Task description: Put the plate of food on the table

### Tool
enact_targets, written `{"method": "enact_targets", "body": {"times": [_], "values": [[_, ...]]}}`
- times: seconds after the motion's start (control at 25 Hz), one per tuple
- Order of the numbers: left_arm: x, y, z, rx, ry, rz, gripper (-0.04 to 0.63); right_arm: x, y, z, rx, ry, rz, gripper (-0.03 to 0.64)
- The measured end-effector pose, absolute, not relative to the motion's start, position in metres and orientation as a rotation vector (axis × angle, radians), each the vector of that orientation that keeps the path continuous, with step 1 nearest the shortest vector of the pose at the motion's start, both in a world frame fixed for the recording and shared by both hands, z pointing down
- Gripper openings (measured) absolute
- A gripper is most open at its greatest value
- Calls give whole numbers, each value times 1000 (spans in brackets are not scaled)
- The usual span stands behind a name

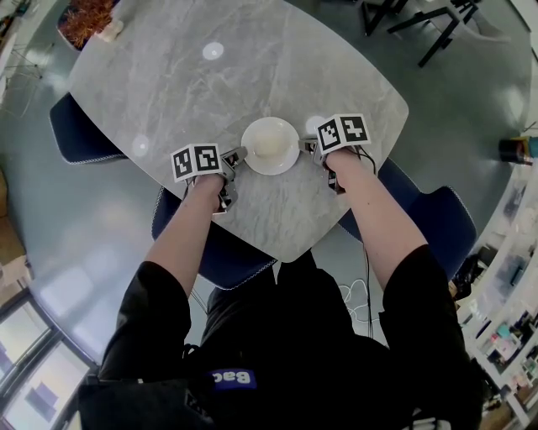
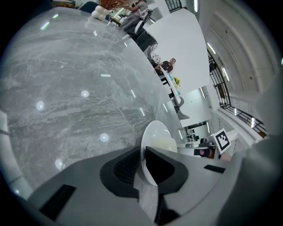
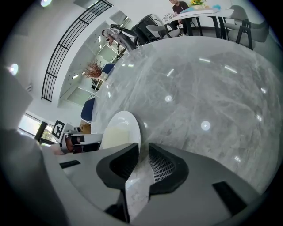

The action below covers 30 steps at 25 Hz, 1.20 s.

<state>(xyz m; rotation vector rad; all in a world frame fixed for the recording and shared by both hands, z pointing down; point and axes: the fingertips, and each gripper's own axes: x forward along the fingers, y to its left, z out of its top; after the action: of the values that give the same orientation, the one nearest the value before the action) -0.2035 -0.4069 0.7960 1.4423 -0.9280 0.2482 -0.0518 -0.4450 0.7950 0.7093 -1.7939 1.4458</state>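
A white plate (image 1: 270, 145) with a pale round food on it lies flat on the grey marble table (image 1: 193, 84), near its front edge. My left gripper (image 1: 238, 155) is at the plate's left rim. In the left gripper view the plate (image 2: 155, 134) has its rim running in between the pads, and that gripper (image 2: 142, 155) is shut on it. My right gripper (image 1: 308, 145) is at the plate's right rim. In the right gripper view the plate (image 3: 118, 128) lies just beyond the left jaw tip. Only marble shows in the narrow gap of the right gripper (image 3: 143, 150).
A reddish dried plant in a pot (image 1: 86, 18) stands at the table's far left corner. Blue chairs are tucked in at the left (image 1: 74, 130), the front (image 1: 227, 256) and the right (image 1: 441, 214). Black chair legs (image 1: 420, 21) are on the floor beyond.
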Motion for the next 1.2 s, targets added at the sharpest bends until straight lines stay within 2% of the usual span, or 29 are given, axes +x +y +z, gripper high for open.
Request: {"method": "enact_targets", "body": {"times": [0.2, 0.64, 1.2], "values": [[-214, -410, 794, 1478, -998, 338, 49, -45, -441, 794, 724, -1795, 1435, 57], [-224, -383, 768, 1478, -1057, 274, 49, -32, -410, 762, 803, -1896, 1538, 57], [-165, -290, 691, 1679, -1021, 381, 49, -28, -325, 707, 853, -2011, 1487, 55]]}}
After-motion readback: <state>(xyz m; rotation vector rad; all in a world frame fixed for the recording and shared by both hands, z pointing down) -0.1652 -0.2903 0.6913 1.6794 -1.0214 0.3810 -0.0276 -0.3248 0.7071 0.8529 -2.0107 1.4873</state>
